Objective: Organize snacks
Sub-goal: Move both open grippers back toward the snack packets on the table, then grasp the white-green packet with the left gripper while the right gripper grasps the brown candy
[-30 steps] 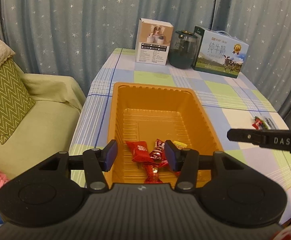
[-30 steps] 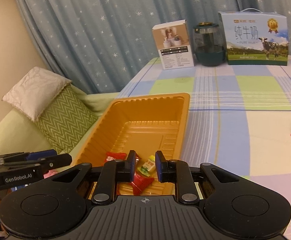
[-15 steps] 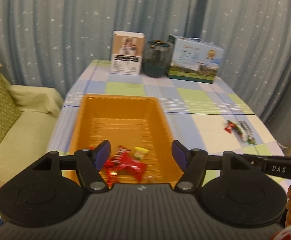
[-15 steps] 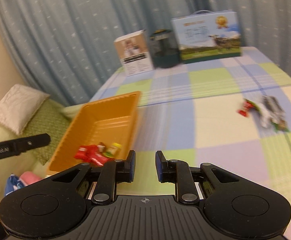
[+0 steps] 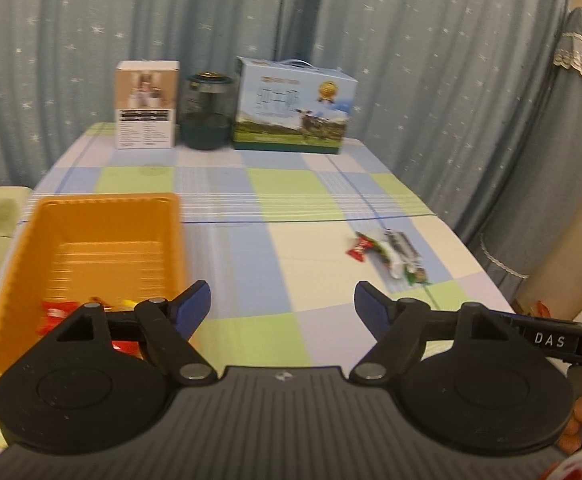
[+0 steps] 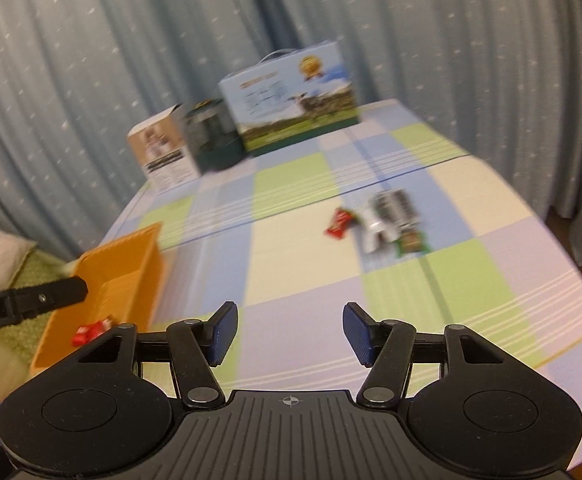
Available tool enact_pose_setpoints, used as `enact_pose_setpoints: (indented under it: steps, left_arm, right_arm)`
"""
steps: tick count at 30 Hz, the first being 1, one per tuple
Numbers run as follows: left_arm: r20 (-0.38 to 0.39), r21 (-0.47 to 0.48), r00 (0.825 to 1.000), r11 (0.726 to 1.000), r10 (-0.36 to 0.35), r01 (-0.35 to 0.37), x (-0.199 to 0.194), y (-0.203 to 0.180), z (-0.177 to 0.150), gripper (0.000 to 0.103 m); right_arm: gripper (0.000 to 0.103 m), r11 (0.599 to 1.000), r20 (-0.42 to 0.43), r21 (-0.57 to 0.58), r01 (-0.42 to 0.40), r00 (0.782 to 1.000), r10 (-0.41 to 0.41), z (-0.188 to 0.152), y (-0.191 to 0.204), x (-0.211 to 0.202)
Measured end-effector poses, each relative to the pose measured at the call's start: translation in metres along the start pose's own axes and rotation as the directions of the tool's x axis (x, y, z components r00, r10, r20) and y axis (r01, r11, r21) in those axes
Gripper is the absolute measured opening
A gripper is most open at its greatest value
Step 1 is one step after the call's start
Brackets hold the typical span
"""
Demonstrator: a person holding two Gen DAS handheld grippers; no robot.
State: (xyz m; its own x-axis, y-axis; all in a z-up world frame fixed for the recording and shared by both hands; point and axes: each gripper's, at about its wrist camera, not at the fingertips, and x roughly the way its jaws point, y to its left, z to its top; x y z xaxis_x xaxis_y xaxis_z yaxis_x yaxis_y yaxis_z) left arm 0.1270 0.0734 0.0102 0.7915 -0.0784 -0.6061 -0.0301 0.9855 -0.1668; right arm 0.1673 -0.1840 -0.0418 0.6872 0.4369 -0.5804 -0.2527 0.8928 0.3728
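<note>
- Wrapped snacks (image 5: 391, 254) — a red candy with a silvery and a green packet just beside it — lie in a small cluster on the right part of the checked blue, green and cream tablecloth (image 5: 275, 264), well apart from the tray.
- More red and yellow wrapped candies (image 5: 57, 312) sit at the near end of the orange plastic tray (image 5: 103, 216) — same heap as a second ago.
- Left gripper (image 5: 282, 303): it was over the tray a moment back, now it's swung right over bare cloth, blue-padded jaws opening, spread wide, nothing between them.
- Right gripper (image 6: 289, 326): pressed together a second ago, now its jaws are opening too, empty, and the loose cluster (image 6: 383, 224) has come into view ahead.
- At the far edge a white carton (image 5: 146, 110), a dark glass jar (image 5: 207, 114) and a milk gift box (image 5: 293, 112) stand in a row, as before.
</note>
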Motion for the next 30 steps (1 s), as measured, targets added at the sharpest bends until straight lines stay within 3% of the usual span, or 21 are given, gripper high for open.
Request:
enact_pose_setpoints:
  steps: [12, 19, 25, 30]
  left_arm:
    - [-0.027, 0.053, 0.998, 0.997, -0.05, 0.051, 0.065, -0.066, 0.011, 0.077]
    - [-0.067, 0.069, 0.997, 0.996, -0.045, 0.05, 0.121, -0.083, 0.01, 0.077]
    - [-0.097, 0.085, 0.995, 0.995, -0.034, 0.042, 0.166, -0.088, 0.008, 0.077]
    - [-0.111, 0.083, 0.993, 0.996, -0.028, 0.037, 0.193, -0.084, 0.009, 0.077]
  right_arm:
    - [0.059, 0.994, 0.06, 0.011, 0.105, 0.993, -0.106, 0.024, -0.067, 0.011]
    - [0.059, 0.989, 0.044, -0.021, 0.145, 0.989, -0.144, 0.033, -0.092, 0.058]
    - [0.057, 0.991, 0.003, -0.033, 0.131, 0.991, -0.131, 0.043, -0.107, 0.103]
    - [0.046, 0.99, -0.041, -0.061, 0.125, 0.991, -0.128, 0.047, -0.113, 0.136]
